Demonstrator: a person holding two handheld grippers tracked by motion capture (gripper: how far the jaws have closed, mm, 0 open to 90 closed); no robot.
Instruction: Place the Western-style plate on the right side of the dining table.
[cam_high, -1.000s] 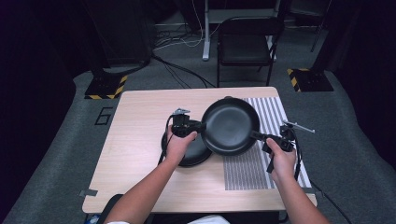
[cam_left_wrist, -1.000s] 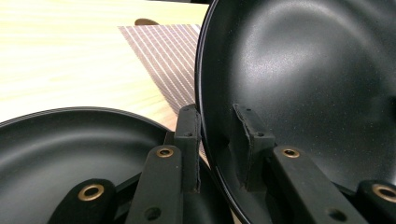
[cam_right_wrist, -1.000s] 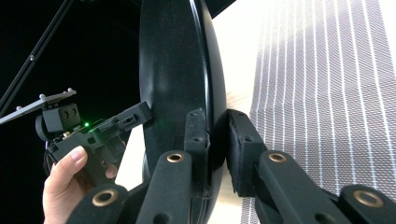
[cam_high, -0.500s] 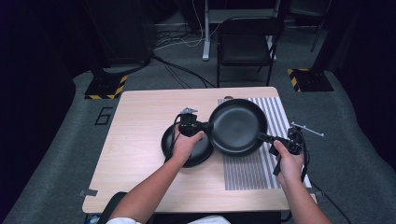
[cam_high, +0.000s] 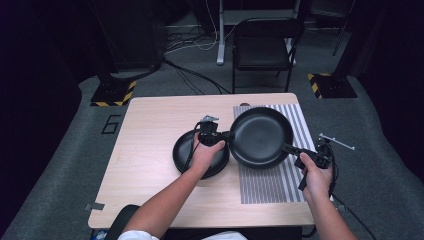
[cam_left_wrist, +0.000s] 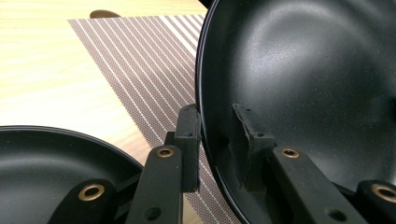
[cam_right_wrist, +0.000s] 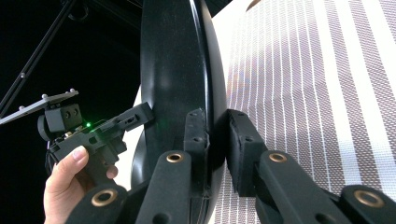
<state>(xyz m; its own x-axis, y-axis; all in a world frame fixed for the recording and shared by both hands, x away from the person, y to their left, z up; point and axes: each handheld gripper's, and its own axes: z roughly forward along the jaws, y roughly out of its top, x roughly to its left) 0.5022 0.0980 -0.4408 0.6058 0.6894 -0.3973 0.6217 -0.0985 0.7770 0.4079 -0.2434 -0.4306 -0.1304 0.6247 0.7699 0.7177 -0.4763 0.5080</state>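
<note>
Wooden surface (cam_high: 150, 150) at lower centre, dark room behind. Nearest the person, the right claw (cam_high: 300, 152) at lower right is clenched on the handle side of the frying pan (cam_high: 261, 136), pads either side of its rim; the left claw (cam_high: 225, 136) pinches the opposite rim. Since a second ago the pan has slid rightward, off the dark plate (cam_high: 186, 156) and over the striped mat (cam_high: 272, 185). Looks like a two-handed carry nearing its set-down. Farther back stands a chair (cam_high: 262, 47).
</note>
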